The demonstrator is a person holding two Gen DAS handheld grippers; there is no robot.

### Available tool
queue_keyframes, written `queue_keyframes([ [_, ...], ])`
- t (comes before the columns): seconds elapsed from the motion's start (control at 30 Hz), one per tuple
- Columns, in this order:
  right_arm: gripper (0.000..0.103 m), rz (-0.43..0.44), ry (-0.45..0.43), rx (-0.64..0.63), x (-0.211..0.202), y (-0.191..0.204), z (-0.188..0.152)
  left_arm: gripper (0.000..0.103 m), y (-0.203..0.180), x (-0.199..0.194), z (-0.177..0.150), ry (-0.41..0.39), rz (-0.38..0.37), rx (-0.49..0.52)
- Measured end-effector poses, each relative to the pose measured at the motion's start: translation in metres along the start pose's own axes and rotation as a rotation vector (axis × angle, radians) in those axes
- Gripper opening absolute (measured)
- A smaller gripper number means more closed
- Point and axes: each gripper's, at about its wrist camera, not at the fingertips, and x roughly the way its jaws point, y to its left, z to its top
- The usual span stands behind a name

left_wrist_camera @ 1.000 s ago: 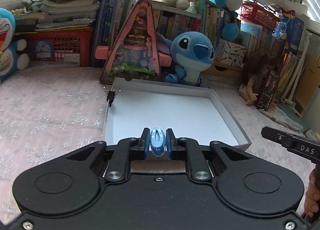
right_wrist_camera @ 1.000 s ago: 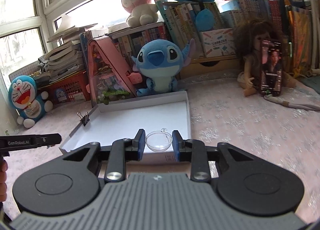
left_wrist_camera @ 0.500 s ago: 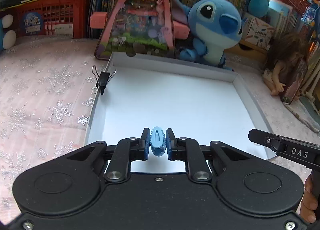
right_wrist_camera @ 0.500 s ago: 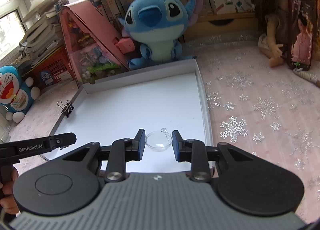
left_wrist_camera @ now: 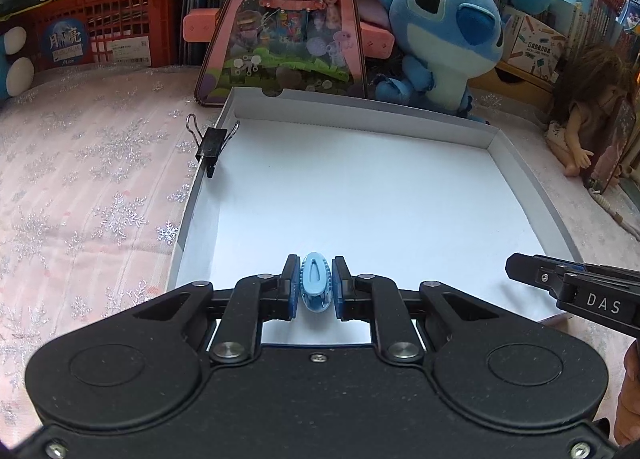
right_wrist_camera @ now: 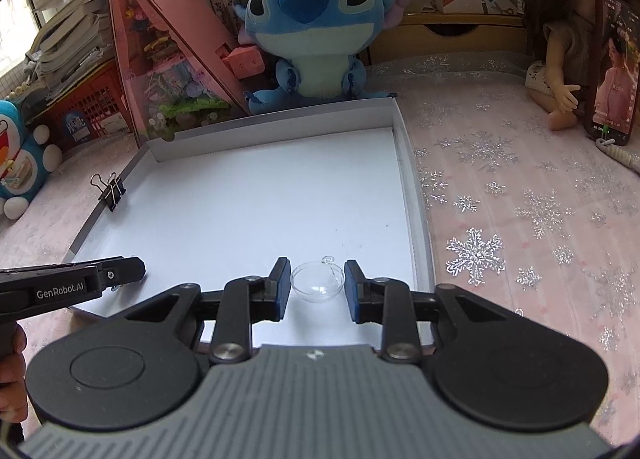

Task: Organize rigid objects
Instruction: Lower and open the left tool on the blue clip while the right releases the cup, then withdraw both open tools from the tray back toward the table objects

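Over the last moment I had brought both hands forward and down, so the white tray that had sat farther off now filled my view, with its near edge right under my fingers. My left hand-held gripper was pressed tight on a small blue clip, held upright above the tray's near part. My right hand-held gripper pinched a clear little dish between its pads, over the tray's near right corner. I judged both pieces were about ready to be set down inside. A black binder clip sat clamped on the tray's left wall. The tray lay on a pink cloth with silver snowflakes, and behind it stood a blue plush toy, a pink triangular box, a doll and shelves of books.
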Motion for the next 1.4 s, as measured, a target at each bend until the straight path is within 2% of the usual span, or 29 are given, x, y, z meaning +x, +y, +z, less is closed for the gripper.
queue_keyframes([
  [0.5, 0.034, -0.015, -0.007, -0.031, 0.002, 0.004, -0.003, 0.015, -0.004, 0.000, -0.002, -0.015, 0.015, 0.029],
  [0.57, 0.037, -0.010, -0.012, -0.029, 0.001, 0.004, -0.003, 0.016, -0.004, 0.000, -0.002, -0.017, 0.015, 0.029],
  [0.63, 0.048, -0.011, -0.021, -0.028, -0.001, 0.004, -0.003, 0.016, -0.005, -0.001, -0.002, -0.020, 0.010, 0.031],
  [0.67, 0.055, -0.007, -0.027, -0.028, -0.002, 0.004, -0.003, 0.020, -0.005, -0.002, -0.002, -0.022, 0.008, 0.033],
  [0.73, 0.057, -0.004, -0.040, -0.032, -0.007, 0.004, -0.004, 0.032, -0.005, -0.006, -0.003, -0.034, 0.001, 0.042],
  [0.77, 0.059, -0.005, -0.048, -0.036, -0.010, 0.005, -0.003, 0.041, -0.006, -0.009, -0.003, -0.044, -0.001, 0.047],
  [0.8, 0.061, -0.004, -0.056, -0.041, -0.013, 0.005, -0.003, 0.044, -0.006, -0.013, -0.003, -0.054, -0.002, 0.055],
  [1.07, 0.074, -0.001, -0.138, -0.086, -0.044, 0.008, -0.016, 0.060, -0.002, -0.048, -0.014, -0.107, -0.037, 0.068],
  [1.2, 0.082, 0.004, -0.180, -0.112, -0.063, 0.010, -0.029, 0.067, -0.001, -0.070, -0.031, -0.145, -0.046, 0.097],
  [1.3, 0.085, 0.012, -0.209, -0.120, -0.077, 0.010, -0.042, 0.074, 0.001, -0.087, -0.046, -0.173, -0.056, 0.110],
  [1.4, 0.087, 0.018, -0.234, -0.127, -0.090, 0.011, -0.056, 0.077, 0.002, -0.100, -0.064, -0.190, -0.072, 0.126],
])
